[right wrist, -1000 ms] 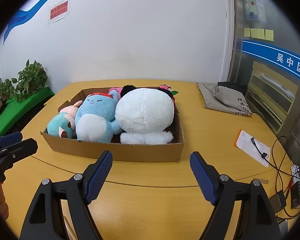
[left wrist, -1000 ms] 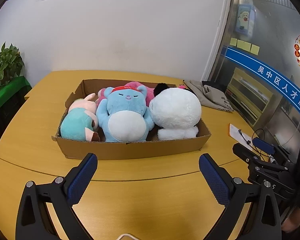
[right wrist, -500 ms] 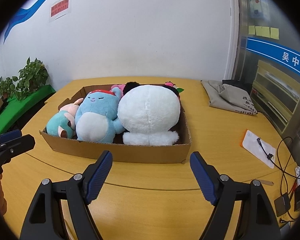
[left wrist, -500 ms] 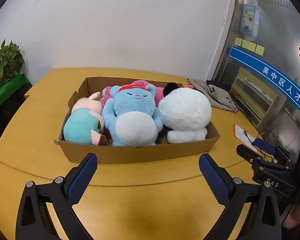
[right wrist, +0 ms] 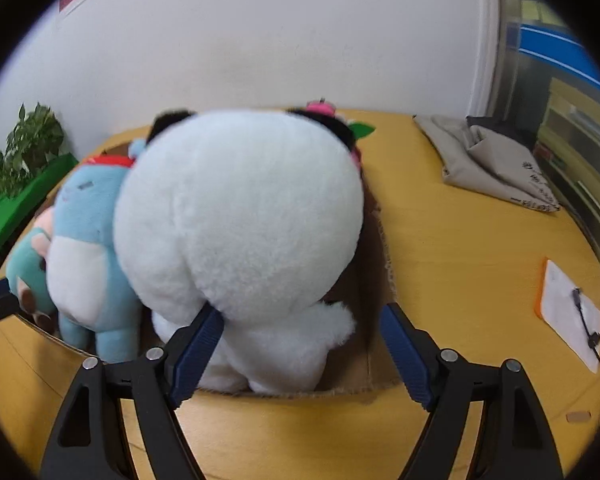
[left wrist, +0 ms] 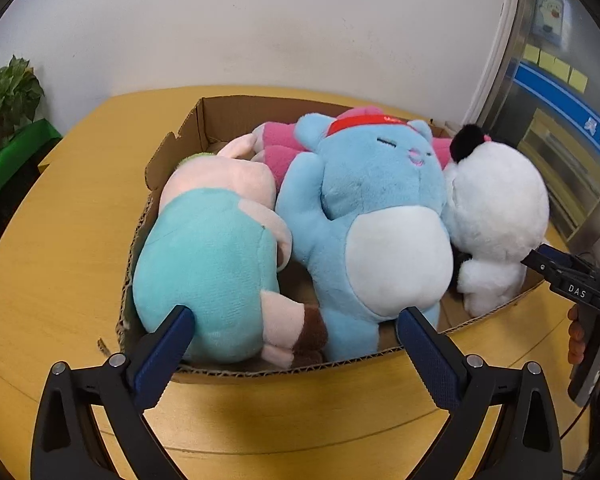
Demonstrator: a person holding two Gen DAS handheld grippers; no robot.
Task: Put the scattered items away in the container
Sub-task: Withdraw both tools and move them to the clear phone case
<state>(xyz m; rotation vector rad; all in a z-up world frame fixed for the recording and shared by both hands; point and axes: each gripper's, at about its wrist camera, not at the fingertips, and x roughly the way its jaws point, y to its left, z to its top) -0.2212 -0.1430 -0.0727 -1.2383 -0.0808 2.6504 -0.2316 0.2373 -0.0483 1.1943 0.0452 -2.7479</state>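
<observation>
A shallow cardboard box point(left wrist: 204, 120) on the yellow table holds several plush toys: a teal and pink pig point(left wrist: 208, 264), a blue bear with a red band point(left wrist: 372, 216), a pink toy point(left wrist: 280, 148) behind them and a white panda point(left wrist: 500, 208). My left gripper point(left wrist: 296, 340) is open and empty at the box's near edge, fingers astride the pig's feet and the bear's legs. My right gripper point(right wrist: 300, 336) is open and empty, close over the panda point(right wrist: 240, 216) at the box's right end point(right wrist: 384, 240). The bear point(right wrist: 88, 240) and pig point(right wrist: 26, 264) show to its left.
A folded grey cloth point(right wrist: 492, 160) lies on the table at the far right. A white pad with an orange edge and a cable point(right wrist: 572, 312) lies at the right. Green plants point(left wrist: 8, 92) stand left of the table, a wall behind.
Both grippers have moved forward to the box, so the toys fill the views. Both stay open. The toys have not moved.
</observation>
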